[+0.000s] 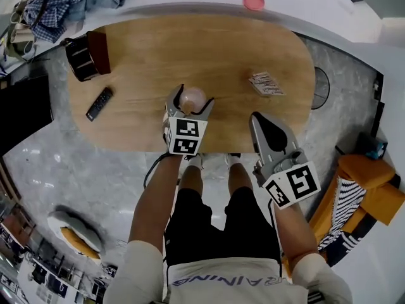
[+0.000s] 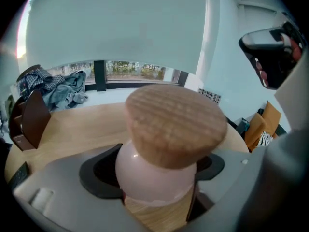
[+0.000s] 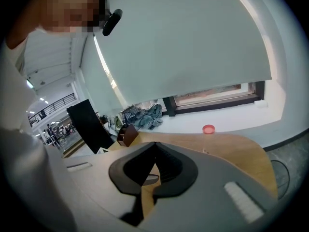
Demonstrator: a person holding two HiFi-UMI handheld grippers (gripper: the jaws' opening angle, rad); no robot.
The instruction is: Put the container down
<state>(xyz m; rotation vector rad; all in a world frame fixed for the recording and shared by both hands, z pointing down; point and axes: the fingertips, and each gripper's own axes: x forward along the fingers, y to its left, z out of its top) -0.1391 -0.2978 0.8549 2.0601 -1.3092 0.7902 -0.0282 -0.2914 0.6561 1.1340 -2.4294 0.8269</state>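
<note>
Closest to you, your right gripper point(image 1: 261, 122) sat off to the right by the near edge of the table, jaws pinched together with nothing in them, so it wasn't part of this. Your left gripper point(image 1: 191, 101) was the one doing the work: jaws spread wide and clamped on the round pink body of the container point(image 2: 166, 144), with the pads on either side of it just under the chunky wooden lid.

The jar stood upright, lid on top, over the near-middle part of the oval wooden table point(image 1: 190, 49). That's really the whole thing for setting it down, since the tabletop lay straight below the jar and the way to go was down, not sideways. Honestly I couldn't tell from either angle whether the base was already touching the wood or hanging just above it. You could only see a strip of tabletop under it between the jaws.

Further out things were well apart from your spot: the remote control point(image 1: 99, 103) off to the left, a small packet point(image 1: 266, 83) to the right, the brown box point(image 1: 87, 54) at the far left corner, and a little pink dish point(image 1: 254, 0) on the white ledge past the table.
</note>
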